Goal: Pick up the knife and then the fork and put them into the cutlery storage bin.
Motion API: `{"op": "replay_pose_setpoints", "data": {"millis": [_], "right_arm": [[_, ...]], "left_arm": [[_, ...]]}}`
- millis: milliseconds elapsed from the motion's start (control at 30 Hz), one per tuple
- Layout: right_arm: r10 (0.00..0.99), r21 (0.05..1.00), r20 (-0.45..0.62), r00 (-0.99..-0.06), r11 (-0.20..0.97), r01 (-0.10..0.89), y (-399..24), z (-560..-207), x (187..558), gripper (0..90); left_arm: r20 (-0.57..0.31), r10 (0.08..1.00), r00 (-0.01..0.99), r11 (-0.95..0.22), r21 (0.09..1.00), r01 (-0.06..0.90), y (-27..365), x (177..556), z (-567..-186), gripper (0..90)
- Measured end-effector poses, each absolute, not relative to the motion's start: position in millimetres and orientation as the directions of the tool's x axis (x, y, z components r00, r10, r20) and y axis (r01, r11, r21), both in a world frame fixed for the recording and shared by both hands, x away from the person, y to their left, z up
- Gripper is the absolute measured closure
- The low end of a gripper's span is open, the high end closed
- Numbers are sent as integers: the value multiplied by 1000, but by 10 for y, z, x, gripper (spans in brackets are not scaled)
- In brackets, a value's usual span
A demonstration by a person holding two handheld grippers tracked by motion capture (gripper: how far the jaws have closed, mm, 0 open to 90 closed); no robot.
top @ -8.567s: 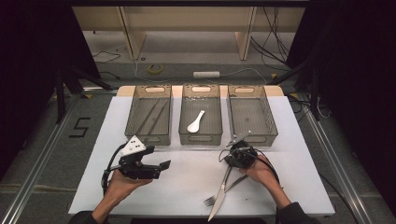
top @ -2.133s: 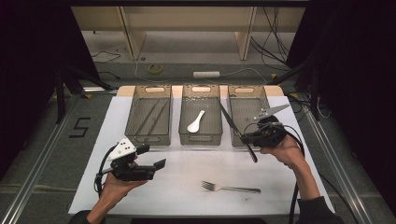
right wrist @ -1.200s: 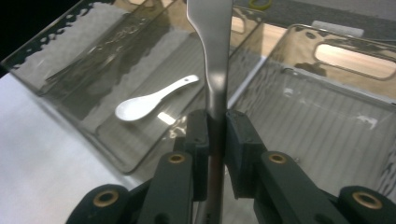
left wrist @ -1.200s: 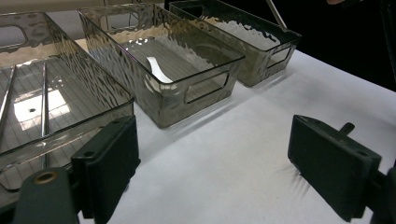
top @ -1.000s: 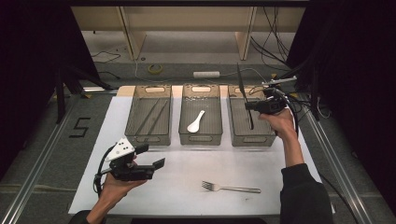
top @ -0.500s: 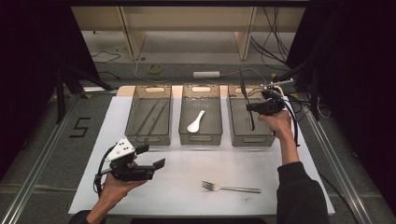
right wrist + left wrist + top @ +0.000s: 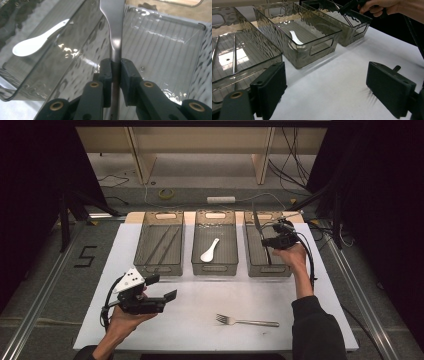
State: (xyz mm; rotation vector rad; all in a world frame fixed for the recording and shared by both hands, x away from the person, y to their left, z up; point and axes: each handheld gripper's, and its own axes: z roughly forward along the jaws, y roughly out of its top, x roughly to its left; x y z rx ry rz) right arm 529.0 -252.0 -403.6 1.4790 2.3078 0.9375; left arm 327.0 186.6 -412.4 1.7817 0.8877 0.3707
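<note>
Holding one knife (image 7: 113, 32), the right gripper (image 7: 115, 72) (three bins (image 7: 161, 265)).

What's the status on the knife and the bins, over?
Right hand-held gripper shut on knife, over right bin. Left hand-held gripper open, empty. Fork on table. Nothing in the way.

The counter (image 7: 200, 320) is white. Three clear smoky bins stand on it in a row: the right bin (image 7: 252, 265) directly under the right claw (image 7: 270, 241), the middle bin (image 7: 215, 268) beside it, the left bin (image 7: 160, 269) just beyond the left claw (image 7: 162, 287). A fork (image 7: 247, 321) lies between the claws, nearer the person.
</note>
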Motion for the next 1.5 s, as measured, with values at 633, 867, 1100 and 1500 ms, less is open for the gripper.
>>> {"op": "replay_pose_setpoints", "data": {"millis": [633,867,1100,1500], "right_arm": [[892,610,138,-430,265,747,-2438,-3969,5262,481],[784,648,121,-609,403,647,-2330,-3699,4890,359],[666,666,66,-743,525,530,-2165,-3518,4380,314],[540,610,51,-840,649,454,-1911,-3717,3852,298]], "left_arm": [[-161,719,676,-163,907,389,1863,3265,-4125,158],[-161,720,675,-164,906,391,1867,3269,-4127,158],[-162,721,674,-161,906,391,1870,3267,-4125,158],[-162,719,676,-162,907,390,1870,3266,-4125,156]]}}
